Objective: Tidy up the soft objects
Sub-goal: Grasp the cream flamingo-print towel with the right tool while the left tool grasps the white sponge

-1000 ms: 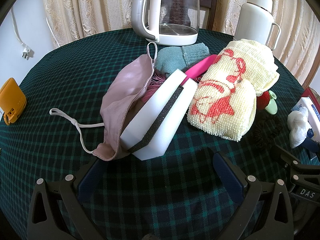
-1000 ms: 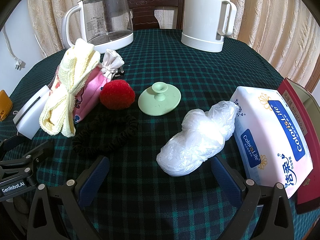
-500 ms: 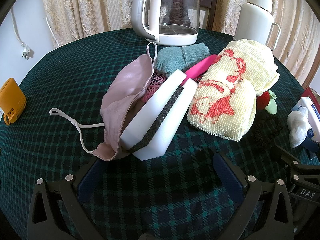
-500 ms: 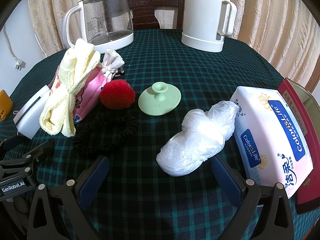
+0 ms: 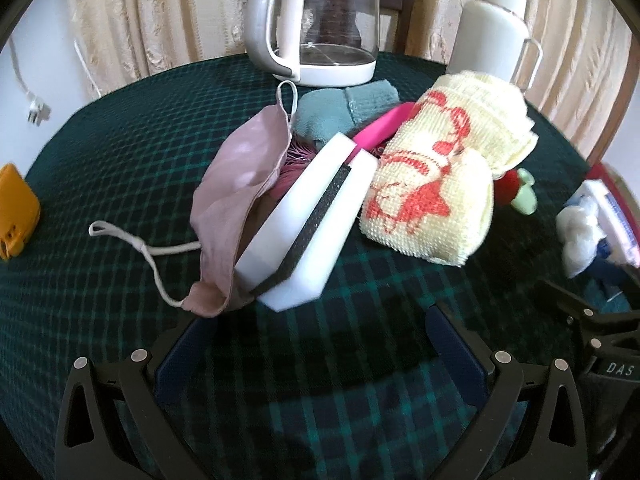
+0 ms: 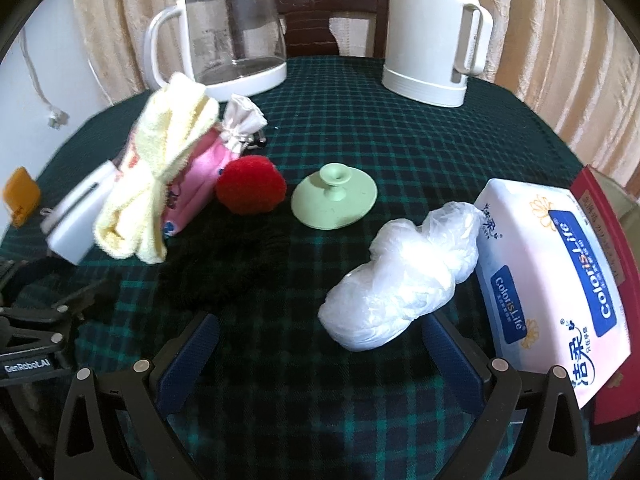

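My left gripper (image 5: pixel 320 348) is open just in front of a white sponge block (image 5: pixel 308 232) with a dark stripe. A pink face mask (image 5: pixel 236 184) leans on its left side, and a yellow towel with red pattern (image 5: pixel 440 184) lies to its right. Teal socks (image 5: pixel 340 110) lie behind. My right gripper (image 6: pixel 320 354) is open, close to a crumpled white plastic bag (image 6: pixel 404 276). In that view a black scrunchie (image 6: pixel 224 268), a red pompom (image 6: pixel 250 190) and a pink pouch (image 6: pixel 202 184) lie to the left.
A glass kettle (image 6: pixel 228 36) and a white jug (image 6: pixel 434 36) stand at the back of the plaid-covered round table (image 6: pixel 400 132). A green lid (image 6: pixel 334 200) sits mid-table. A tissue pack (image 6: pixel 556 276) lies on the right, an orange object (image 5: pixel 14 212) at the far left.
Both views have shifted slightly and blurred, so both grippers have started to move a little forward. The objects lie where they were.
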